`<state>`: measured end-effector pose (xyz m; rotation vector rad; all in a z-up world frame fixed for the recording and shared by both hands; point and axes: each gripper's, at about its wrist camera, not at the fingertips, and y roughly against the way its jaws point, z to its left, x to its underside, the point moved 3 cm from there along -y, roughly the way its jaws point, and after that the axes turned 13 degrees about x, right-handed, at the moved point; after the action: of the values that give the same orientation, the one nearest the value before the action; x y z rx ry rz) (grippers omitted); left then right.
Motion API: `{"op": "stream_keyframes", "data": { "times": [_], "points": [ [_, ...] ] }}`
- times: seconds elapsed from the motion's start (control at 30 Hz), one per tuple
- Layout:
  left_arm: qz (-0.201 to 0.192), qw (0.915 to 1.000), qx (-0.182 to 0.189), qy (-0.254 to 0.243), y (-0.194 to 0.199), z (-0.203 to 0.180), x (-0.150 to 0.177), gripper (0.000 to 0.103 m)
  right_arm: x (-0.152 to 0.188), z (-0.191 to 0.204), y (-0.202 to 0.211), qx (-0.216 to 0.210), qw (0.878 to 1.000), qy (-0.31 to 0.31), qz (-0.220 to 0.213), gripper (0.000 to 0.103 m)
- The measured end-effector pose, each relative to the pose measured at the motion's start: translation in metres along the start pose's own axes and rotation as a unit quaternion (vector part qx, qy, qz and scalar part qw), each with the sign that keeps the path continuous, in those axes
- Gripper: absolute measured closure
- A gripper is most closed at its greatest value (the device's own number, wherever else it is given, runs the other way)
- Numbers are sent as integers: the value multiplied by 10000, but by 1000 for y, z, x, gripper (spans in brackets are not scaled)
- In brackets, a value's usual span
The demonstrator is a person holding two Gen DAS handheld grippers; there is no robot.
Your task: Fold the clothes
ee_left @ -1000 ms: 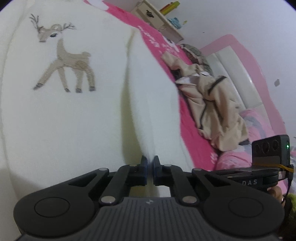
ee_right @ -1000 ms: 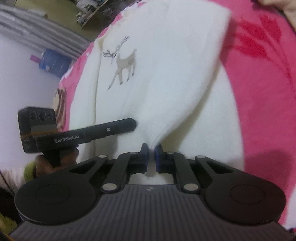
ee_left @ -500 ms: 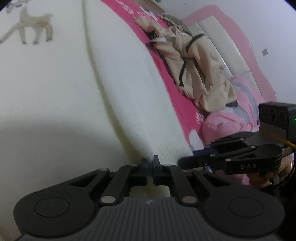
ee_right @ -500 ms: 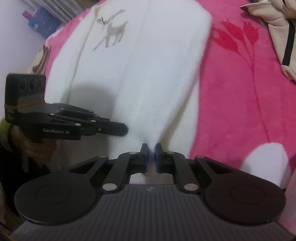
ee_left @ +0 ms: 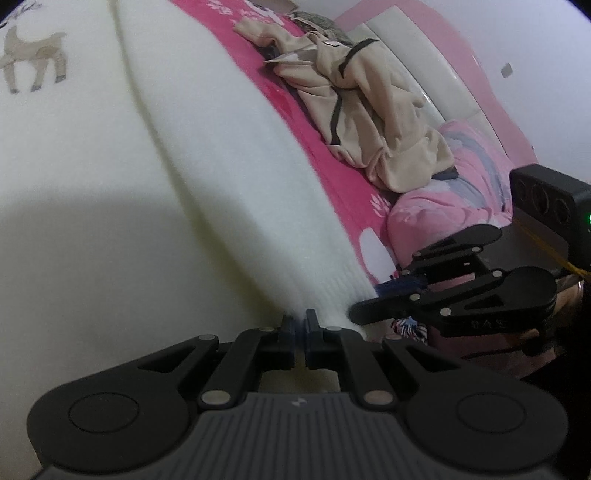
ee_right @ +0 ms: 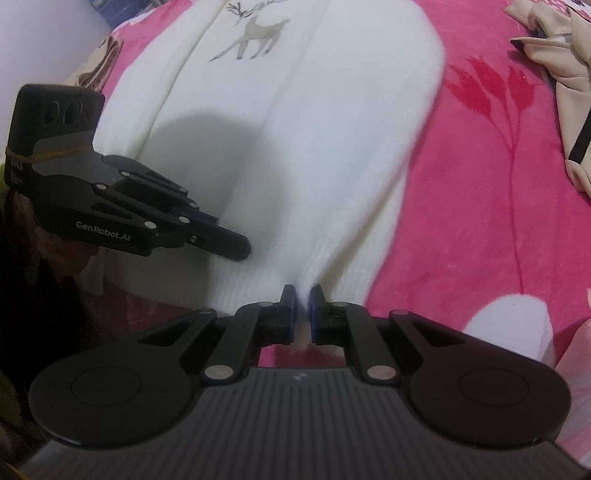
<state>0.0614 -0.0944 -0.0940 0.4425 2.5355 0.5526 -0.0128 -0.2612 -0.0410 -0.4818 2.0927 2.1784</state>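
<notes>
White sweater (ee_left: pixel 155 173) fills most of both views, lying spread on the pink bed cover (ee_right: pixel 491 206). The deer print (ee_right: pixel 260 35) is at top centre of the right wrist view and at upper left (ee_left: pixel 35 55) of the left wrist view.

Change over the last second: both grippers have pulled back toward the near edge. The deer slid from mid-frame up to the frame tops, and the ribbed hem now sits right at the jaws. The cloth went from a lifted, peaked flap to a lower, longer drape. Judgement: the held part is being drawn along and laid down, so a fold is mid-placement, not released.

Left gripper (ee_left: pixel 300 325): jaws nearly pressed together, pinching the ribbed edge of the sweater at bottom centre. Right gripper (ee_right: pixel 302 295): jaws close, pinching a gathered tuck of the same hem. Each gripper shows in the other's view, at right (ee_left: pixel 373 312) and at left (ee_right: pixel 236 249).

Materials: the sweater is a thick, fuzzy knit, soft and limp, with ribbing at the hem and a long fold ridge running diagonally. The bed cover is plush fleece, hot pink with red leaf and white patterns. A beige garment (ee_left: pixel 369 110) with dark trim lies crumpled at upper right, apart from the sweater. A pink padded headboard (ee_left: pixel 436 66) is behind it. The grippers are matte black plastic with blue pads.
</notes>
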Motion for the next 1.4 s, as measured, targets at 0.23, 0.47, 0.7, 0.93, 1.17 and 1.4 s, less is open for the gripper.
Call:
{"op": "stream_keyframes", "data": {
  "times": [0.23,0.47,0.7,0.93,1.17,1.4],
  "points": [
    [114,9994,-198,-241,-11,3,5,98,7,-3,-20,216,9996,27,168,96],
    [121,9991,-201,-350,-11,3,6,95,7,-22,-15,194,9967,-427,656,91],
    [202,9993,-69,-304,-8,3,5,87,-18,-37,11,618,9956,-619,336,89],
    [603,9980,30,-161,6,3,-4,68,-43,-36,8,320,9958,-859,-38,89],
    [569,9964,-576,240,45,31,-61,55,-89,-101,6,-285,9671,-2431,-696,66],
    [-351,9922,-1088,500,47,66,-122,53,-146,-154,-49,-1298,9145,-3761,-733,56]
  ]
}}
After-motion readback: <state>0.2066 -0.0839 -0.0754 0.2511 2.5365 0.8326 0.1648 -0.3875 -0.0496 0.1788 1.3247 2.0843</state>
